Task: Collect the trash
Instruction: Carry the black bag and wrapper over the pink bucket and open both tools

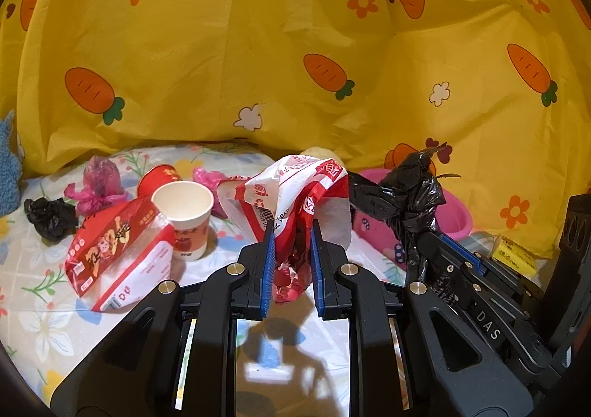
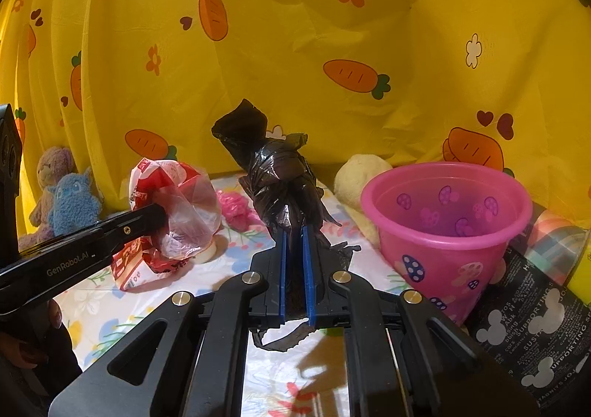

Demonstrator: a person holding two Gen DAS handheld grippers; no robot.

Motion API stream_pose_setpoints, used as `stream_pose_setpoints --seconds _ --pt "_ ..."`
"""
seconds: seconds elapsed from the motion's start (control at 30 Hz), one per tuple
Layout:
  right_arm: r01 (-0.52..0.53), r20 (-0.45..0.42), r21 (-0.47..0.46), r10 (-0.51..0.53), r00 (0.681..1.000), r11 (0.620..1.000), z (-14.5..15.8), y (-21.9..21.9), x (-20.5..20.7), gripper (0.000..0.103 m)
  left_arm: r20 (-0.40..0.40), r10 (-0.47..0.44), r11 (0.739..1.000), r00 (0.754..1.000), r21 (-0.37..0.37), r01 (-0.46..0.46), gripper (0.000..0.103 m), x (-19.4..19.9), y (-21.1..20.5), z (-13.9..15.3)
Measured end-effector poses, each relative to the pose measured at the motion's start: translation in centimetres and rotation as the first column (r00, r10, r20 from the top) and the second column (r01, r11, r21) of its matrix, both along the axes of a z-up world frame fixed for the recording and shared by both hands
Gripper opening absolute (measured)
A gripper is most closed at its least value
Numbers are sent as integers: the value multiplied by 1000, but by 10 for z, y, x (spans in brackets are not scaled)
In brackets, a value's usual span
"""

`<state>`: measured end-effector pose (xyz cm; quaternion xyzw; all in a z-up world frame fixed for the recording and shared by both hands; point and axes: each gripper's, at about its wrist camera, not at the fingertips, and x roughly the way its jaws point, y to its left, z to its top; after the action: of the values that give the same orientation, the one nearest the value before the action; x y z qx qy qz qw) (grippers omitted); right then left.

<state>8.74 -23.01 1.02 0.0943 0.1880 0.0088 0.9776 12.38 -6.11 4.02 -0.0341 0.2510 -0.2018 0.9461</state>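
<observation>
Black plastic is bunching between the right gripper's [image 2: 294, 261] clamped jaws as it is holding a crumpled black bag [image 2: 275, 176] above the floral tablecloth [image 2: 110, 309], just beside a pink bucket [image 2: 447, 228]. The left gripper [image 1: 291, 254] is pinching a red-and-white bag [image 1: 295, 191]. A paper cup [image 1: 186, 213], a red wrapper [image 1: 118, 254] and pink bags [image 1: 98, 184] are crowding the cloth nearby.

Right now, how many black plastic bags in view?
2. One black bag is held in the right gripper; a crumpled one lies at the table's far left. More may be hidden behind other trash.
</observation>
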Motion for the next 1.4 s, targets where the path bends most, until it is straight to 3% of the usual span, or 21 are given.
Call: stream_pose_setpoints --seconds 0.43,0.73,0.93,1.1,1.4 --pt "203 60 -31 -201 978 979 21 -76 17 9 34 -158 987 987 -5 158 16 37 -83 14" --pt "298 31 -36 -297 954 954 15 -116 35 9 13 -259 966 966 -17 259 16 74 -136 4" --pt "329 15 -38 -329 944 943 10 -128 46 9 -24 -286 958 958 -35 285 16 92 -159 -8" --pt "341 -5 -43 -342 940 939 4 -136 52 9 -32 -309 951 950 -8 309 17 97 -177 -17" --pt "349 -23 -44 -350 936 936 -3 -144 58 9 -63 -323 946 944 -23 322 17 107 -185 -28"
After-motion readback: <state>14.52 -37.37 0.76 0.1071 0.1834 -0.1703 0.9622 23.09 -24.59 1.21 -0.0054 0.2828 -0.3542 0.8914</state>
